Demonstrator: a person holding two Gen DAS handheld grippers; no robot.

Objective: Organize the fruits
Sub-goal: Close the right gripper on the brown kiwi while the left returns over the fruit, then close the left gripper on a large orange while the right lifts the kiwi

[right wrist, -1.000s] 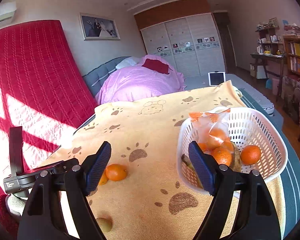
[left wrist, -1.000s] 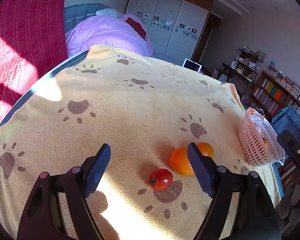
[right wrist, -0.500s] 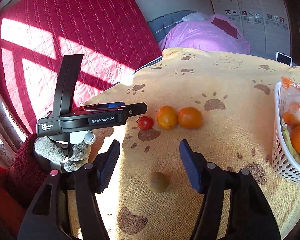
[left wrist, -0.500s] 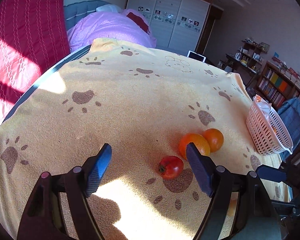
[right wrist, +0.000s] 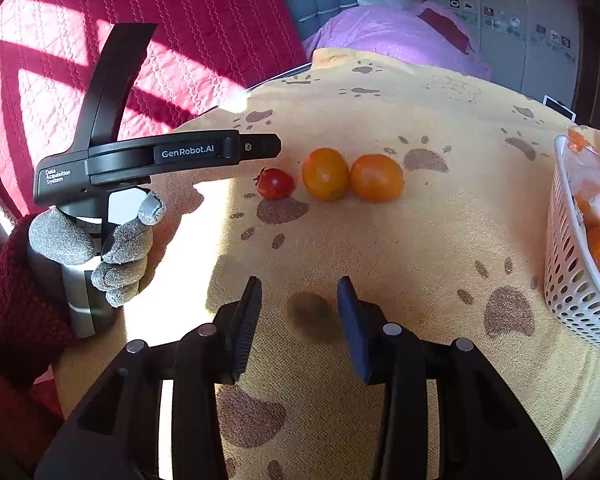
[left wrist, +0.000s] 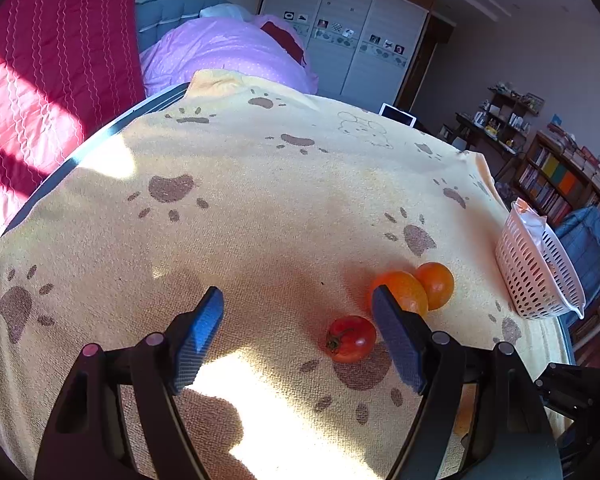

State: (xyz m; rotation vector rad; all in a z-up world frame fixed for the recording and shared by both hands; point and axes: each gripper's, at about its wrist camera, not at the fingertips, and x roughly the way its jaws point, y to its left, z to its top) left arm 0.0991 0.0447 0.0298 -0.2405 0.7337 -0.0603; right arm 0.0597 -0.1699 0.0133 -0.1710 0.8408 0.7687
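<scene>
A red tomato (left wrist: 351,338) and two oranges (left wrist: 404,295) lie in a row on the yellow paw-print cloth (left wrist: 260,216). My left gripper (left wrist: 298,322) is open and empty, the tomato just inside its right finger. In the right wrist view the tomato (right wrist: 275,184), the two oranges (right wrist: 326,174) and the left gripper's body (right wrist: 156,154) show. A brown kiwi (right wrist: 309,316) lies between the fingers of my right gripper (right wrist: 300,312), which is open around it; I see no contact.
A white slotted basket (right wrist: 568,276) with oranges and a plastic bag stands at the cloth's right edge; it also shows in the left wrist view (left wrist: 532,276). A red quilted headboard (right wrist: 180,40) is on the left, a purple duvet (left wrist: 228,52) behind.
My right gripper swung left from the basket, dropped toward the cloth, and narrowed its fingers around the kiwi. My left gripper shifted slightly, staying open near the tomato.
</scene>
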